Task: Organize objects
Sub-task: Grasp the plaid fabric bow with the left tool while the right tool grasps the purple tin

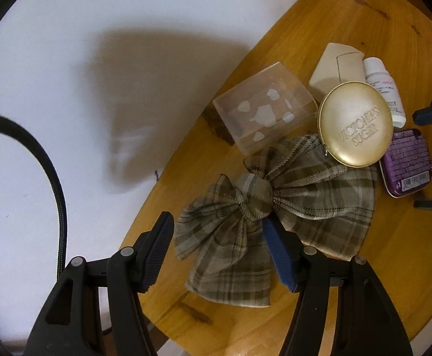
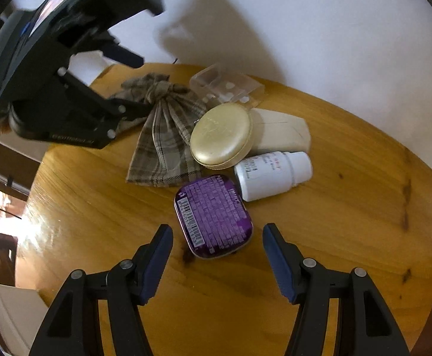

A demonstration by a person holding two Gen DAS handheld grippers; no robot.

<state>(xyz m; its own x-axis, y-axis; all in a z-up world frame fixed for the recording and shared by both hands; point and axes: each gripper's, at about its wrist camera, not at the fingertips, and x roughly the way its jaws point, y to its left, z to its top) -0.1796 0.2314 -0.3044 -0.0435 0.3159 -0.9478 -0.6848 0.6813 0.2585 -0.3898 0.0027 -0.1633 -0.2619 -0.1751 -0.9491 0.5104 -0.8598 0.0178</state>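
I see six items clustered on my wooden table (image 2: 349, 207): one plaid fabric bow (image 1: 263, 204), one gold oval tin (image 1: 355, 124) touching it, one purple tin (image 2: 213, 215), one white bottle (image 2: 272, 175), one clear box (image 1: 263, 112), one cream case (image 1: 334, 68). My left gripper (image 1: 216, 246) is spread over the bow; my right gripper (image 2: 216, 252) is spread around the purple tin.

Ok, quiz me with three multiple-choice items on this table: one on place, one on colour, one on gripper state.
1. What does the gold case lean on?
A. plaid bow
B. purple tin
C. bare floor

2. What colour is the bottle?
A. green
B. white
C. red

3. How is the right gripper?
A. shut on the tin
B. open over the tin
C. shut on the bottle

Answers:
1 A, its edge overlaps the plaid bow.
2 B, body and cap are white.
3 B, both pads stand clear of the purple tin.
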